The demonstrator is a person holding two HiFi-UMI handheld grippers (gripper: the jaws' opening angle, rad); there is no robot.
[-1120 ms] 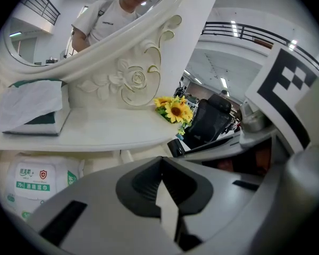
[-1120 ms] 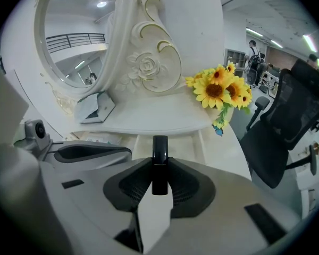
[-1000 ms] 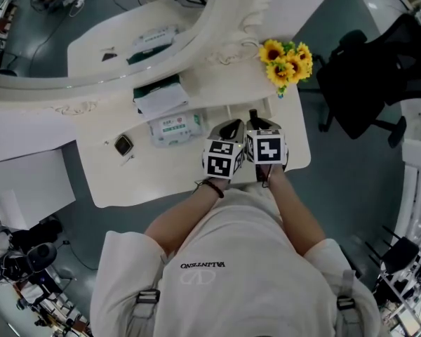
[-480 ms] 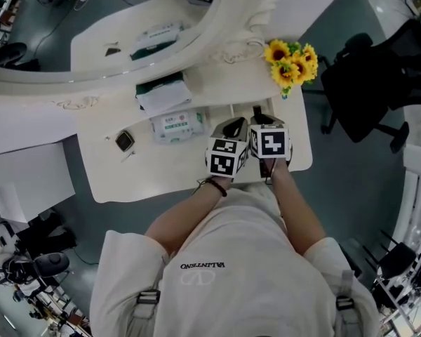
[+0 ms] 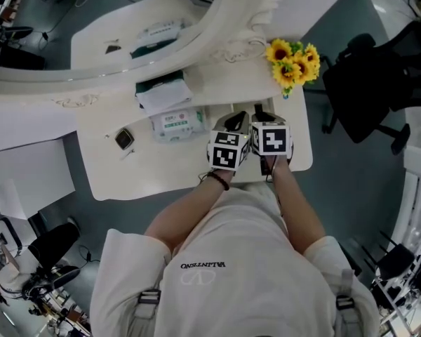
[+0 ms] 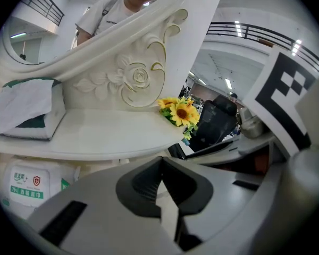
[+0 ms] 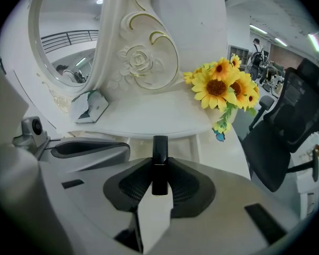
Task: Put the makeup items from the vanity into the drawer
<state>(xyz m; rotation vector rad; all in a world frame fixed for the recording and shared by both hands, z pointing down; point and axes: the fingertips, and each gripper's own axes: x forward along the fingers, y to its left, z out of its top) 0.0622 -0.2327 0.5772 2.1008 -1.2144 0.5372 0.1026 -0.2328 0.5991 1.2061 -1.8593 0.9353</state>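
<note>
My right gripper (image 7: pixel 159 184) is shut on a slim black makeup tube (image 7: pixel 160 161) that stands upright between its pads, its top sticking out past the jaws. In the head view this gripper (image 5: pixel 259 120) hovers over the right part of the white vanity top (image 5: pixel 126 177), with the tube (image 5: pixel 257 113) at its tip. My left gripper (image 6: pixel 160 189) is right beside it, shut with nothing between its pads; it shows in the head view (image 5: pixel 234 123) and at the left of the right gripper view (image 7: pixel 90 149). A small dark compact (image 5: pixel 124 140) lies at the vanity's left.
A wet-wipes pack (image 5: pixel 177 126) and a tissue box (image 5: pixel 161 93) lie in front of the ornate mirror frame (image 5: pixel 228 20). Sunflowers (image 5: pixel 291 60) stand at the back right corner. A black office chair (image 5: pixel 372 76) is off the vanity's right side.
Both grippers have edged a little forward toward the mirror's base, staying side by side. The right one still holds the black tube.
</note>
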